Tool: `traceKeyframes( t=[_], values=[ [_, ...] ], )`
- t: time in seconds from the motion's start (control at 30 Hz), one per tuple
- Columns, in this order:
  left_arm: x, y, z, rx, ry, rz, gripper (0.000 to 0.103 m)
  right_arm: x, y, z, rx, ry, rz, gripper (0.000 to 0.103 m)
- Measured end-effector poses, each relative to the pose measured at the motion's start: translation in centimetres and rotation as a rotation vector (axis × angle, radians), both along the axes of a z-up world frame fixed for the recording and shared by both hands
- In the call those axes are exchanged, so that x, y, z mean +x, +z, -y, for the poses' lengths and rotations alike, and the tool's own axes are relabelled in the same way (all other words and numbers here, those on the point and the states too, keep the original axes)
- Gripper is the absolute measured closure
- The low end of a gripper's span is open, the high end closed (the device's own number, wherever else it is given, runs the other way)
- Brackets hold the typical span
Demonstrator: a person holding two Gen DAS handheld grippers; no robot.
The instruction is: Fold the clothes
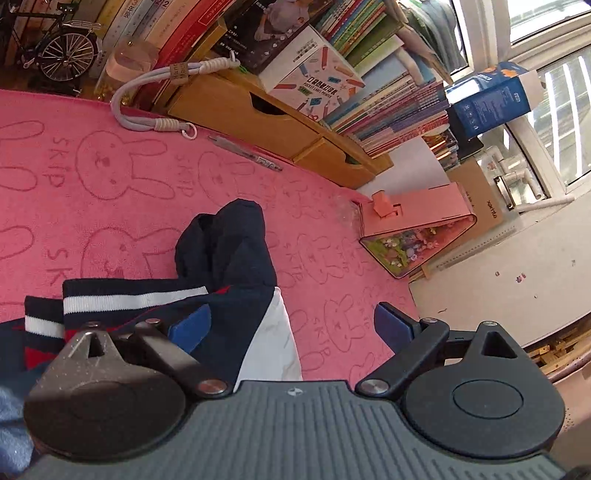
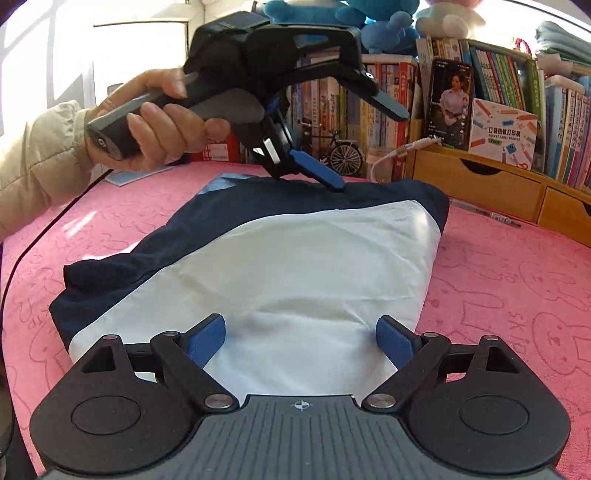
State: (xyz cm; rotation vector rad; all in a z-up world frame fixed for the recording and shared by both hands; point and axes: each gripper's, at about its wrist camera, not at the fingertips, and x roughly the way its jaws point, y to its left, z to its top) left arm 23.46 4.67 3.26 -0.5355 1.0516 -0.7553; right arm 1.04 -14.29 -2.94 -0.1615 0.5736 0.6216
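Folded garment [image 2: 280,266] on the pink worktop [image 2: 517,280], both tools spread wide and empty.
It lies at twelve o'clock of the right tool [image 2: 301,341]; the left tool [image 2: 369,147] hovers over its far edge. White panel, navy border, striped cuffs.

Place: a home, a child's study or bedroom corner.
Surface: pink bunny-print mat [image 2: 517,280] marked "SKIP".
Storage: wooden desktop drawer unit [image 1: 258,118]; rows of children's books [image 2: 495,70] stacked tight behind it.
Toys: blue plush animals [image 2: 384,26] atop the books; miniature bicycle model [image 1: 62,51].
Light: daylight from a window [image 1: 554,74] beside the desk.
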Motion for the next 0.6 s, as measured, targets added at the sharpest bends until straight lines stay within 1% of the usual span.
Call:
traceKeyframes(
  t=[0.03, 0.1, 0.17, 0.2, 0.27, 0.33, 0.4, 0.43, 0.47, 0.53, 0.6],
  values=[
    [0.9, -0.4, 0.8, 0.030, -0.006, 0.002, 0.011, -0.1, -0.3, 0.0, 0.002, 0.005, 0.012, 0.009],
    [2.0, -0.7, 1.8, 0.078, -0.022, 0.012, 0.021, -0.4, -0.7, 0.1, 0.006, 0.016, 0.015, 0.003],
    [3.1, -1.0, 2.6, 0.114, -0.031, 0.011, 0.027, -0.4, -0.9, 0.2, 0.011, 0.027, 0.003, 0.002],
    [3.6, -1.1, 2.9, 0.121, -0.041, 0.008, 0.029, -0.4, -1.0, 0.3, 0.013, 0.029, -0.003, 0.001],
    [4.2, -1.1, 3.3, 0.104, -0.066, 0.004, 0.032, -0.3, -1.0, 0.4, 0.016, 0.032, -0.013, 0.000],
    [4.0, -1.4, 3.9, 0.104, -0.111, 0.022, 0.033, -0.3, -1.1, 0.5, 0.018, 0.033, -0.021, 0.000],
    [3.9, -2.1, 4.7, 0.160, -0.130, 0.025, 0.039, -0.3, -1.0, 0.5, 0.018, 0.033, -0.025, 0.000],
    [4.1, -2.6, 4.7, 0.174, -0.112, 0.004, 0.043, -0.3, -1.0, 0.5, 0.018, 0.032, -0.026, 0.000],
    [4.3, -3.2, 4.6, 0.186, -0.092, -0.017, 0.052, -0.3, -1.0, 0.5, 0.018, 0.031, -0.027, 0.000],
    [4.9, -4.1, 3.8, 0.133, -0.022, -0.063, 0.061, -0.3, -1.0, 0.4, 0.018, 0.029, -0.028, 0.000],
    [5.0, -4.7, 3.1, 0.079, 0.026, -0.081, 0.079, -0.2, -1.0, 0.4, 0.018, 0.028, -0.030, 0.000]
  ],
)
